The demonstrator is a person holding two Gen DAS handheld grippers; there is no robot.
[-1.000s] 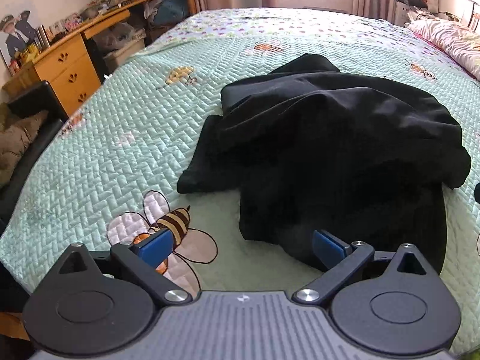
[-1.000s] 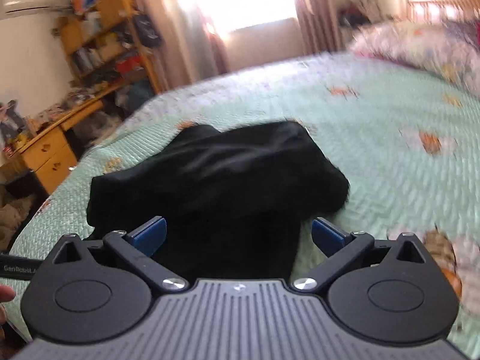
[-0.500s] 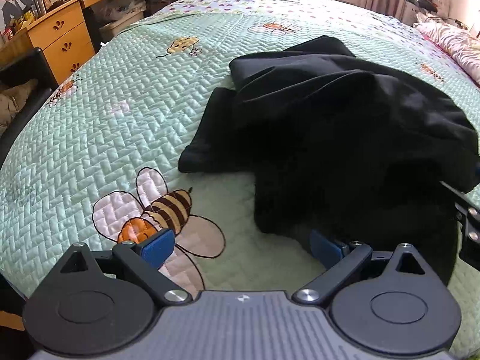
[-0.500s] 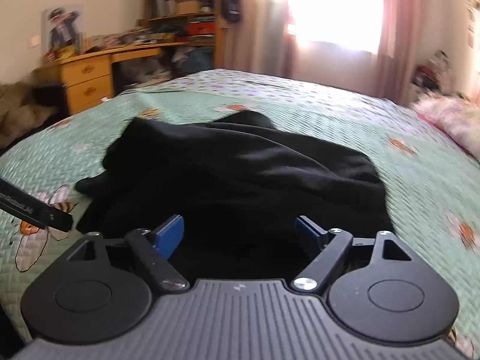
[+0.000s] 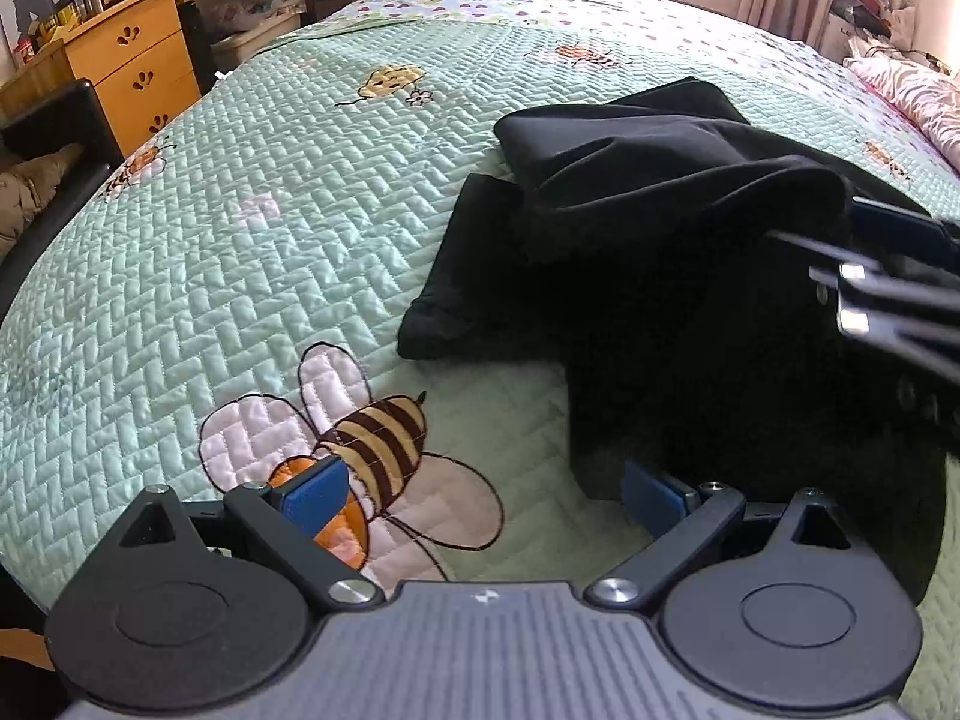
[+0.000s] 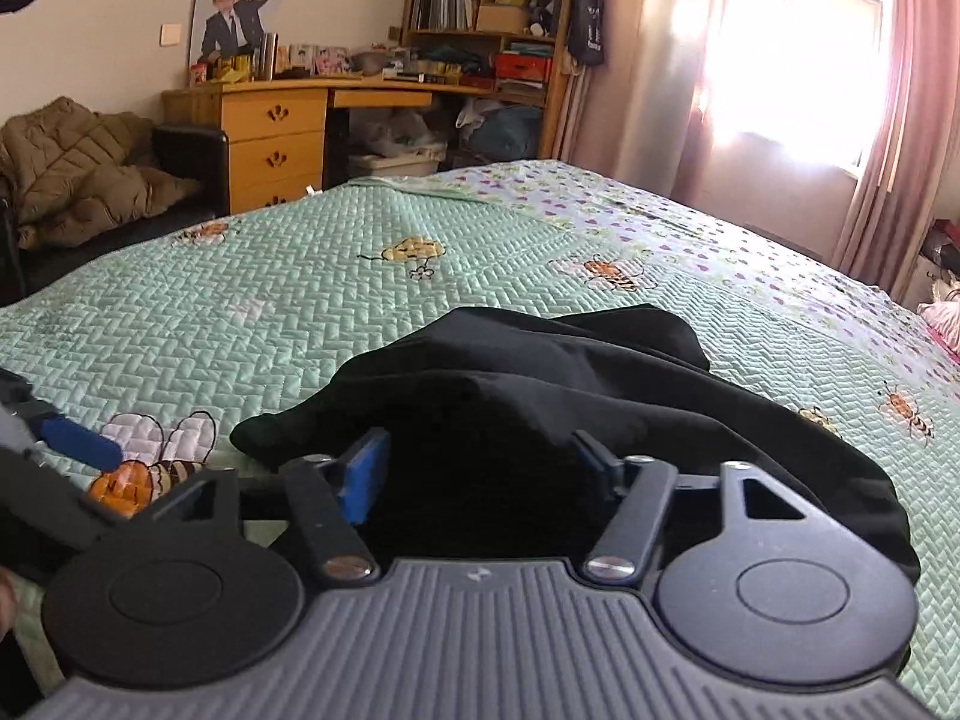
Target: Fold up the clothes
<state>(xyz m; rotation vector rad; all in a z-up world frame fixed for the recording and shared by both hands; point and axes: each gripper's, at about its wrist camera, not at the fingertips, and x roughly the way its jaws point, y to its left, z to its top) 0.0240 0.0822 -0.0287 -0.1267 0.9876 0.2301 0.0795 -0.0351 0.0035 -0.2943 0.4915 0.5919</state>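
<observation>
A crumpled black garment [image 5: 660,252] lies in a heap on the green quilted bedspread [image 5: 240,228]. My left gripper [image 5: 483,492] is open just above the quilt, at the garment's near left corner; its right pad [image 5: 651,495] touches the cloth edge and its left pad is over an embroidered bee [image 5: 372,438]. My right gripper [image 6: 480,468] is open low over the garment [image 6: 540,372], with black cloth between its blue pads [image 6: 363,471]. From the left wrist view the right gripper [image 5: 888,264] reaches in from the right edge, onto the cloth.
A wooden desk with drawers [image 6: 276,138] and a bookshelf [image 6: 480,12] stand beyond the bed's far left side. A black chair [image 6: 192,156] holds a brown jacket [image 6: 78,162]. Pink pillows [image 5: 912,96] lie at the far right, curtains [image 6: 888,120] behind.
Both grippers have moved down and closer to the garment's near edge. The right gripper swung left and its fingers have narrowed around the cloth. The left fingers stay wide.
</observation>
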